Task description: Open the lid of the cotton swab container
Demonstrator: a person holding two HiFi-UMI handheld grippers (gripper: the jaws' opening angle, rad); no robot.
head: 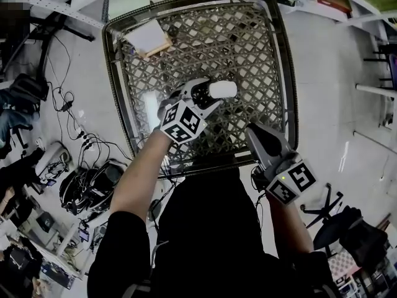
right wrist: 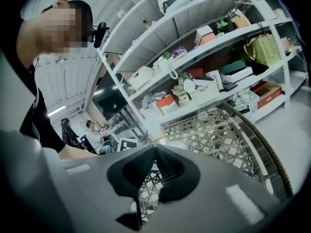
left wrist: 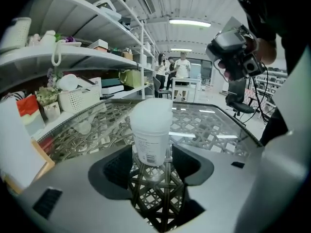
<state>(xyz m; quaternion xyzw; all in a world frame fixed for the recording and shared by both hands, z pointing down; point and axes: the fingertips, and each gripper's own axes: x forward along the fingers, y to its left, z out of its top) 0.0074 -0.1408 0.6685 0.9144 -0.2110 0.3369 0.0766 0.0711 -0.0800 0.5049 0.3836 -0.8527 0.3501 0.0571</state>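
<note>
The cotton swab container (left wrist: 150,130) is a white plastic tub with a white lid and a printed label. It stands upright on the lattice glass table (head: 286,73), with its lid on. My left gripper (left wrist: 151,161) is open, its jaws on either side of the tub's lower part with slim gaps showing. From the head view, the container (head: 221,90) sits at the tips of the left gripper (head: 208,95) near the table's middle. My right gripper (head: 257,135) is shut and holds nothing; it hovers over the table's front right part. In its own view the right gripper (right wrist: 154,171) has its jaws together.
A white pad on a wooden block (head: 147,39) lies at the table's far left corner. Cables and bags (head: 80,141) cover the floor to the left. An office chair (head: 335,219) stands at the right. Shelves with boxes (left wrist: 73,81) run along one side.
</note>
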